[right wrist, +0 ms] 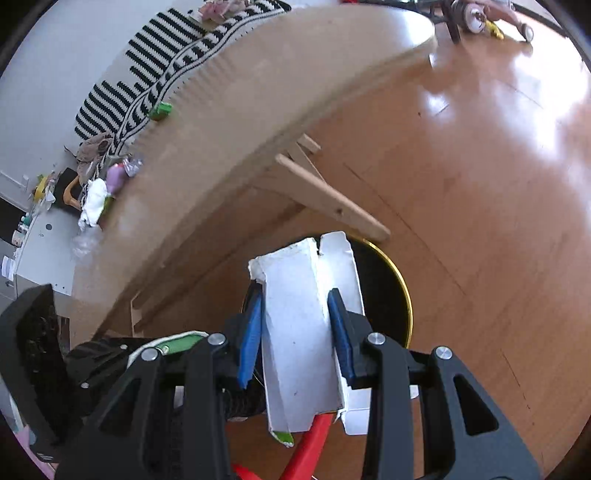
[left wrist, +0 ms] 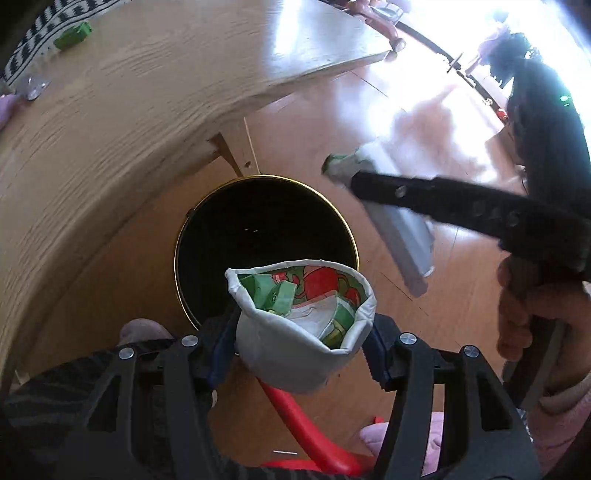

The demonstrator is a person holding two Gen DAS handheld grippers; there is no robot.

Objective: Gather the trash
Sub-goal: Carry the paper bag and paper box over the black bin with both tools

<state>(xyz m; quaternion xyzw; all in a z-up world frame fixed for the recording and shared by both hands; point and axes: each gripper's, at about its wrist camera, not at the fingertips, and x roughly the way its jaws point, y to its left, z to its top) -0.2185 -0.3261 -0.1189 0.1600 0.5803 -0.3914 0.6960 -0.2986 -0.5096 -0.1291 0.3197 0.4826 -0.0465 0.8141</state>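
Observation:
My left gripper [left wrist: 301,332] is shut on a crumpled paper cup [left wrist: 295,332] with red and green print inside, held just over the near rim of a black trash bin [left wrist: 258,221] with a gold rim. My right gripper [right wrist: 295,332] is shut on a flattened white carton [right wrist: 299,332], held above the bin [right wrist: 384,295]. In the left wrist view the right gripper [left wrist: 354,181] and its carton [left wrist: 399,229] hover to the right of the bin. A small green piece [left wrist: 74,35] lies on the wooden table [left wrist: 110,129]; it also shows in the right wrist view [right wrist: 161,110].
The bin stands on the wooden floor [right wrist: 480,184] beside the table's leg [right wrist: 332,199]. A black-and-white runner [right wrist: 166,74], clear wrappers [left wrist: 35,86] and other clutter [right wrist: 99,192] lie on the table [right wrist: 240,110]. A red object [left wrist: 306,424] is below my grippers.

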